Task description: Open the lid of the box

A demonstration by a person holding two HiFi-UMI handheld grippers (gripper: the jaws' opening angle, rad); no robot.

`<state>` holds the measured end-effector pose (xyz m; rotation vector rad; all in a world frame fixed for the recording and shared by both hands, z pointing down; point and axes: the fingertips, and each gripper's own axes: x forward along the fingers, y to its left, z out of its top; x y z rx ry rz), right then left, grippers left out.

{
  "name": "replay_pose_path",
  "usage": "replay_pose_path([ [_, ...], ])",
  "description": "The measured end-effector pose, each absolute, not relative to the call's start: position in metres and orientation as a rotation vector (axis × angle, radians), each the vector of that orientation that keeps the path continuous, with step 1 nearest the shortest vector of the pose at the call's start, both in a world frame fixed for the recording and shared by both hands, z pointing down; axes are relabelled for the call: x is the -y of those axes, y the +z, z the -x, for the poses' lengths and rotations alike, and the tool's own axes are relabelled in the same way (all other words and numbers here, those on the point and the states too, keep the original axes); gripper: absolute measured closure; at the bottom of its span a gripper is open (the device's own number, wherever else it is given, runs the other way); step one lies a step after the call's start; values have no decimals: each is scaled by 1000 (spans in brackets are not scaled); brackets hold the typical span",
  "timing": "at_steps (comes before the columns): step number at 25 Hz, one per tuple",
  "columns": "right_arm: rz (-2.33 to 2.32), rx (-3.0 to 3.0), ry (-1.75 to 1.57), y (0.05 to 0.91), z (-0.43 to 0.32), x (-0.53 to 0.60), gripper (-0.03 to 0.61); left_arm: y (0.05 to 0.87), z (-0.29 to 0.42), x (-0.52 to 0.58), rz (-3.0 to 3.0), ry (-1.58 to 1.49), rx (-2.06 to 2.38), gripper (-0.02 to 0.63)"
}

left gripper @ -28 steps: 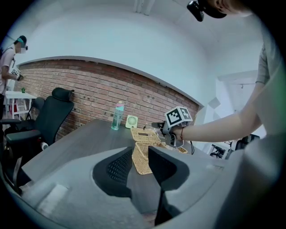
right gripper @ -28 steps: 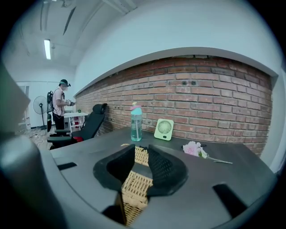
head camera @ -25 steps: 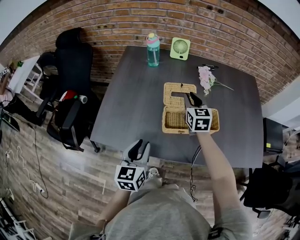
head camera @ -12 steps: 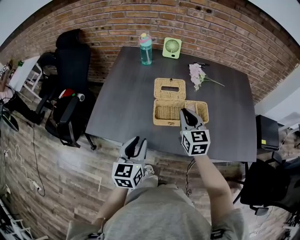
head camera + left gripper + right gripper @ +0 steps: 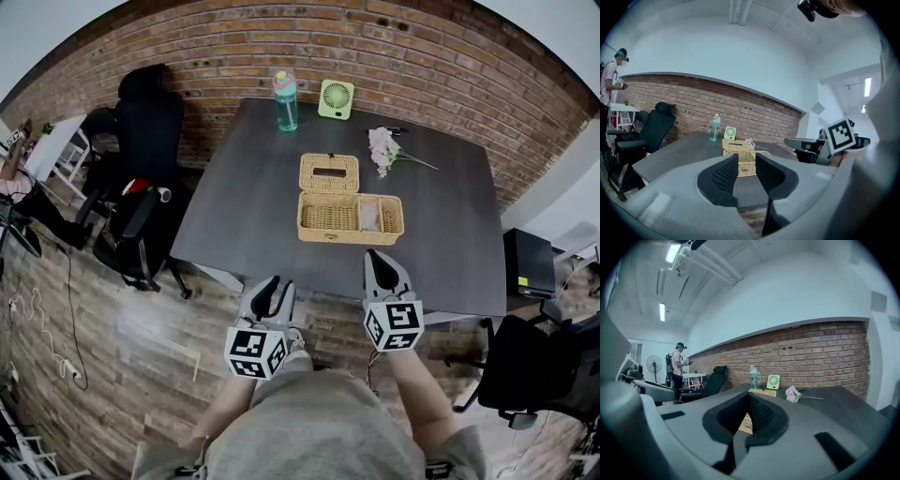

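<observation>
**On the dark table, a wicker box sits open, both grippers well clear of it**

On the matte charcoal tabletop (image 5: 246, 202), near its middle, sits the box (image 5: 330, 217), a low rectangular basket of tight tan weave with straight walls. Its lid (image 5: 329, 174) is off the opening. The lid is a flat woven panel with a dark oblong slot cut through it, and it lies back on the table behind the left part of the box, touching the far rim. The interior shows a woven floor on the left and something pale in the right section, too small to identify.

Both grippers are at the table's near edge, well apart from the box. The left gripper (image 5: 746, 158) has moulded grey shells and black pads ribbed in a fine grid. Its jaws stand slightly apart with only open air between them, and the box shows through that gap in the distance. The right gripper (image 5: 377, 259) points at the near edge of the table, its dark ridged jaws pressed together with nothing between them.

Along the far edge stand a translucent teal bottle (image 5: 285, 101) with a pink cap, a small round-grilled green fan (image 5: 336, 98) and a loose sprig of pale pink flowers (image 5: 382, 148). A rough red brick wall (image 5: 422, 56) runs behind, a black padded office chair (image 5: 145, 122) stands to the left, and the floor (image 5: 131, 347) is worn wood planks.
</observation>
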<state>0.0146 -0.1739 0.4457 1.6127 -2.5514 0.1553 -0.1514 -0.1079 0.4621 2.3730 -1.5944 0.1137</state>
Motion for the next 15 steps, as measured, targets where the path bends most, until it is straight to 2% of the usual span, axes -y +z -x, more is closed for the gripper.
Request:
replay_pose_path([
  [15, -1567, 2582, 181, 455, -32, 67, 575, 460, 120, 48, -2410, 116, 1571, 500],
])
